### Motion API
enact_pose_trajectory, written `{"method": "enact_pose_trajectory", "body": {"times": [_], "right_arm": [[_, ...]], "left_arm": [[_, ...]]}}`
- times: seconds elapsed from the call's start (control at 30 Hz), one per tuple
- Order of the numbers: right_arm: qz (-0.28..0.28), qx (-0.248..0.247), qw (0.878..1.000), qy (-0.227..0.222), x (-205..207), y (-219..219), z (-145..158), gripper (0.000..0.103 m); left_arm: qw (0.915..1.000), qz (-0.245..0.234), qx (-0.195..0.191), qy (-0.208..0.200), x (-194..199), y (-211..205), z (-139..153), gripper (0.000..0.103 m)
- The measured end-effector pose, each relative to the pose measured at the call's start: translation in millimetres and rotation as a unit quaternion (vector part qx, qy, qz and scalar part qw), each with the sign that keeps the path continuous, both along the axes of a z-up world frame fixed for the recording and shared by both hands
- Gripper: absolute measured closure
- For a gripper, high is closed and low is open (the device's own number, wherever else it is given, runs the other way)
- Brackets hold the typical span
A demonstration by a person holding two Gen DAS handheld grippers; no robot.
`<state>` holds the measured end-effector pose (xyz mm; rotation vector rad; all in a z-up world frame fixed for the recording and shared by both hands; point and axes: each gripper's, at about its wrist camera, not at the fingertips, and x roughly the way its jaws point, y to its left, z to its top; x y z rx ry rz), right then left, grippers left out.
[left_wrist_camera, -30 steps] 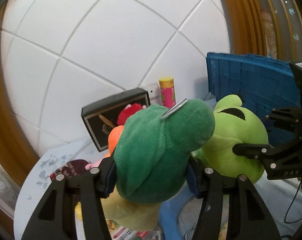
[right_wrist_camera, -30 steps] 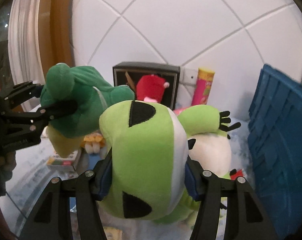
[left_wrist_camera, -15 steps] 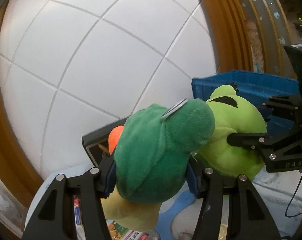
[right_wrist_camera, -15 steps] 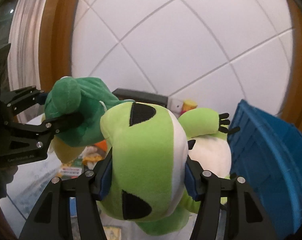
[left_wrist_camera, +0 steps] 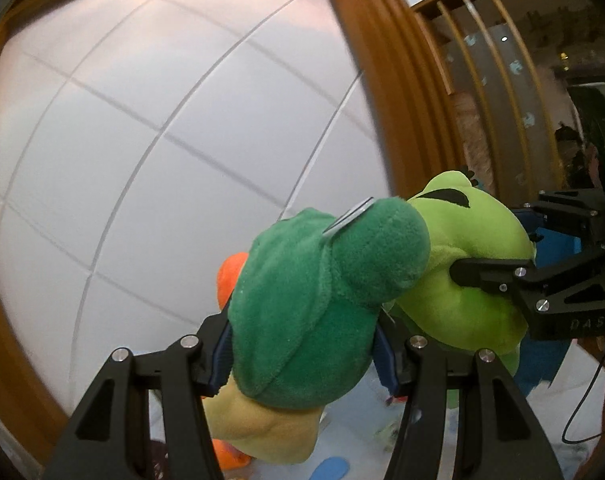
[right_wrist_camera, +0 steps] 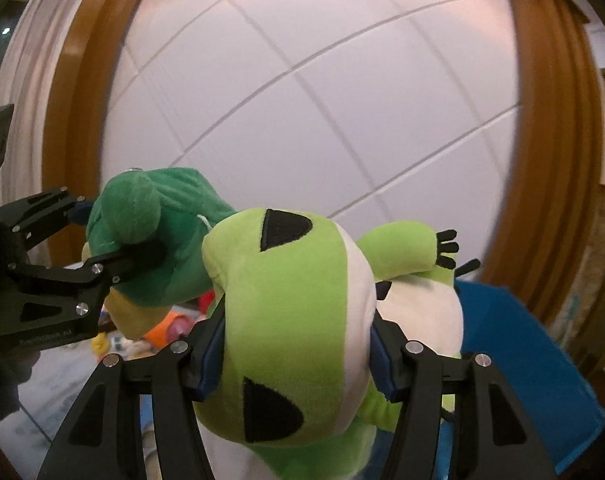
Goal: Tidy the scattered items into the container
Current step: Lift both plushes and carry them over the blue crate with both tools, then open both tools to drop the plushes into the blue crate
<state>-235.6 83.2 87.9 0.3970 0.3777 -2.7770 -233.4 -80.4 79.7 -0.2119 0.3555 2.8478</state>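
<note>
My left gripper (left_wrist_camera: 302, 356) is shut on a dark green plush toy (left_wrist_camera: 318, 304) with a yellow belly and orange parts, held high in the air. My right gripper (right_wrist_camera: 296, 356) is shut on a light green and white plush frog (right_wrist_camera: 290, 312) with black eye patches. The two toys hang side by side and touch. In the left wrist view the plush frog (left_wrist_camera: 462, 280) shows at right in the right gripper (left_wrist_camera: 498, 276). In the right wrist view the dark green plush toy (right_wrist_camera: 162, 248) sits at left in the left gripper (right_wrist_camera: 114, 248). The blue crate (right_wrist_camera: 514, 360) lies below right.
A white tiled wall (left_wrist_camera: 162, 140) framed in brown wood (left_wrist_camera: 366, 60) fills the background. Small toys (right_wrist_camera: 170, 328) lie on the pale table (right_wrist_camera: 62, 392) below. A wooden slatted screen (left_wrist_camera: 482, 80) stands at right. A black cable (left_wrist_camera: 582, 412) hangs near the right gripper.
Both grippers have risen with their toys. The black box and the pink can have dropped out of view, and the crate now sits low in the frames.
</note>
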Motion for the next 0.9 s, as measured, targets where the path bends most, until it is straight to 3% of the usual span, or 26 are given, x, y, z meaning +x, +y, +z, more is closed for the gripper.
{"method": "enact_pose_trajectory", "body": {"times": [0.4,0.53,0.63,0.7,0.77,0.9], "right_arm": [[-0.095,-0.008,0.995,0.035,10,158,58,0.045],[-0.131,-0.021,0.991,0.017,-15,218,58,0.044],[-0.156,-0.024,0.987,-0.005,-39,253,49,0.044],[-0.171,-0.028,0.985,-0.018,-57,273,42,0.041],[-0.188,-0.032,0.981,-0.03,-74,288,35,0.036],[-0.205,-0.03,0.978,-0.011,-62,306,36,0.034]], "left_arm": [[0.9971,-0.071,0.022,0.015,-34,167,56,0.046],[0.9966,-0.08,0.023,0.003,-58,229,54,0.035],[0.9976,-0.069,0.005,0.002,-78,269,51,0.034],[0.9984,-0.055,0.002,0.007,-88,285,55,0.024],[0.9991,-0.04,0.002,0.014,-97,298,60,0.0],[0.9986,-0.035,0.029,0.027,-101,299,73,0.0]]}}
